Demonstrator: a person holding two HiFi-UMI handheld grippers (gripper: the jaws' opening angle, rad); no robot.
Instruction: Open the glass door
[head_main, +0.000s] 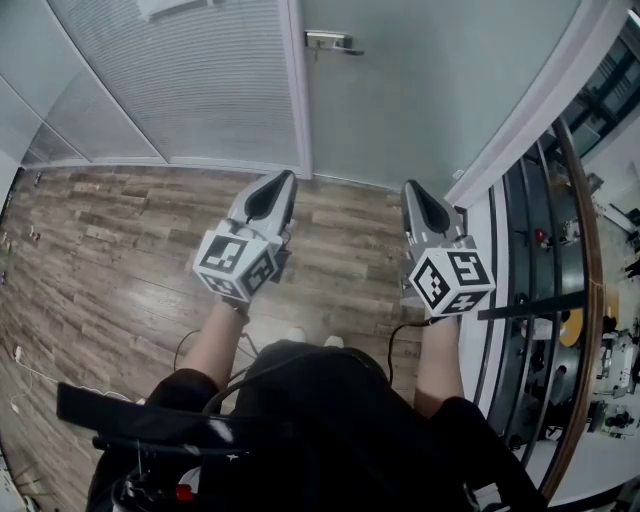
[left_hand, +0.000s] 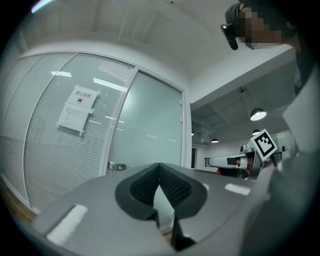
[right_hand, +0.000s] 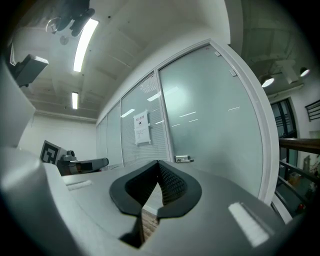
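Observation:
The frosted glass door (head_main: 420, 90) stands closed ahead, with its metal lever handle (head_main: 333, 42) at its left edge. The handle also shows small in the left gripper view (left_hand: 117, 166) and in the right gripper view (right_hand: 184, 159). My left gripper (head_main: 288, 176) is held level over the wooden floor, a good way short of the door and pointing at it. Its jaws are shut and empty (left_hand: 159, 166). My right gripper (head_main: 409, 186) hangs beside it at about the same distance, also shut with nothing in it (right_hand: 158, 162). Neither gripper touches the door or the handle.
Left of the door is a fixed glass panel with blinds (head_main: 180, 80) that bears a paper notice (left_hand: 76, 111). A white door frame (head_main: 530, 110) and a curved railing (head_main: 575, 250) close off the right side. Wooden floor (head_main: 110, 260) lies between me and the door.

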